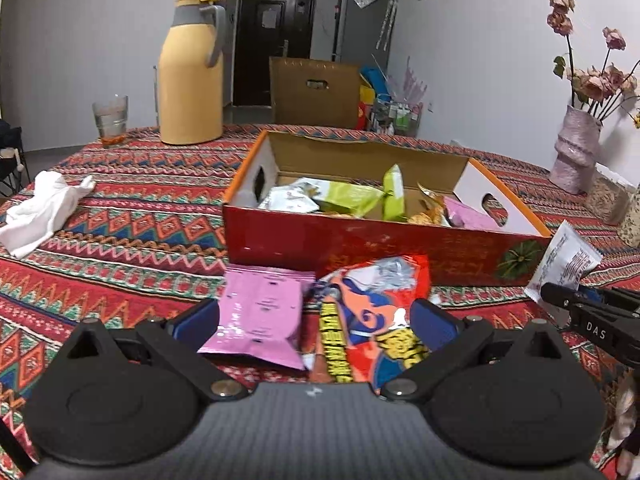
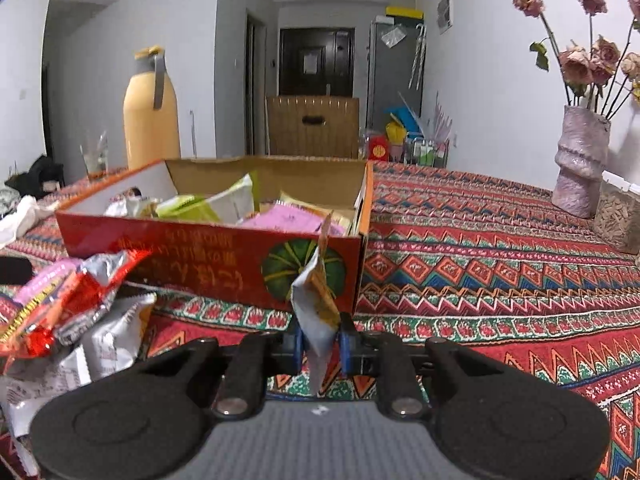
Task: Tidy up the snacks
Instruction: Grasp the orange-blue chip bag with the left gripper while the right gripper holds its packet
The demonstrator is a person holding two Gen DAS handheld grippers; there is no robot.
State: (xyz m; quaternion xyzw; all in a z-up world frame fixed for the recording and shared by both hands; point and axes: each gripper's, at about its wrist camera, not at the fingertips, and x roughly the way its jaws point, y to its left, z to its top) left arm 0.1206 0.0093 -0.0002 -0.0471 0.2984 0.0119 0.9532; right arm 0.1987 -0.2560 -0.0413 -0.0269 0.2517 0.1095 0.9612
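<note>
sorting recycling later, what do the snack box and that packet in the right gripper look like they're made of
Snack box: seemingly cardboard, glossy red print outside, raw brown inside with die-cut handle holes. Packet, pinched in the right gripper: probably foil-lined plastic film, shown by its silvery, creased surface.

Even, fairly dim indoor light fills both views, casting only soft shadows. Fisheye bending curves the walls and darkens the corners. Foil packets (image 2: 100, 280) glint slightly; nearby detail looks mildly soft.
</note>
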